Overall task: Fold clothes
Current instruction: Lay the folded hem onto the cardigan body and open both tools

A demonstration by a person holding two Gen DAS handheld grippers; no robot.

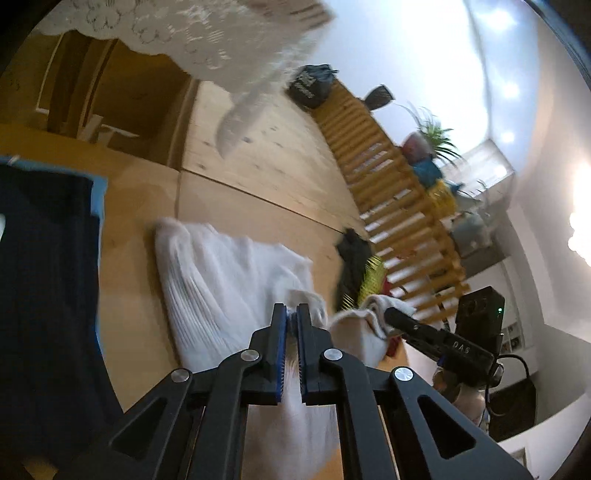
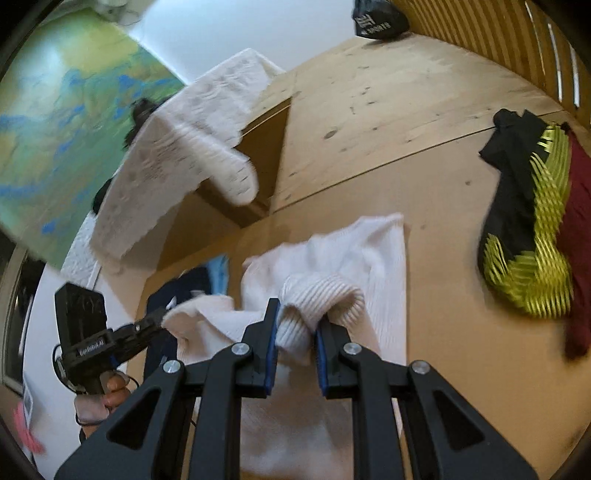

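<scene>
A: Left gripper (image 1: 291,314) first. We see the blue pads pressed together on a thin edge of the white ribbed knit sweater (image 1: 229,280); fabric runs between them and hangs below.

B: Agreed. Right gripper (image 2: 295,325): jaws a little apart, pinching a thick rolled bunch of the same white knit (image 2: 321,291), probably a cuff or hem; the ribbing is coarse there.

A: Where's the garment? We put it at centre in both views, partly lifted off the light plywood tabletop (image 2: 424,129), the far part lying flat toward 12 o'clock of the claws.

B: Step, as we judge it: mid-fold, both held edges being carried over the flat part. Blur fits a fast sweep.

A: Next move probably calls for laying the two edges down level with each other, then letting go without dragging the soft knit.

B: Outward now. Black, yellow and dark-red slashed garment (image 2: 528,236) at 3 o'clock in the right view, crumpled. Dark navy cloth (image 1: 44,277) at 9 o'clock in the left view, flat and smooth.

A: White lace-patterned cloth (image 2: 177,147) at 10 o'clock, draped over something. Black printed bag (image 2: 376,18) at 12. Yellow slatted wooden rail (image 1: 391,192) at 2 o'clock in the left view.

B: Done, next.
</scene>
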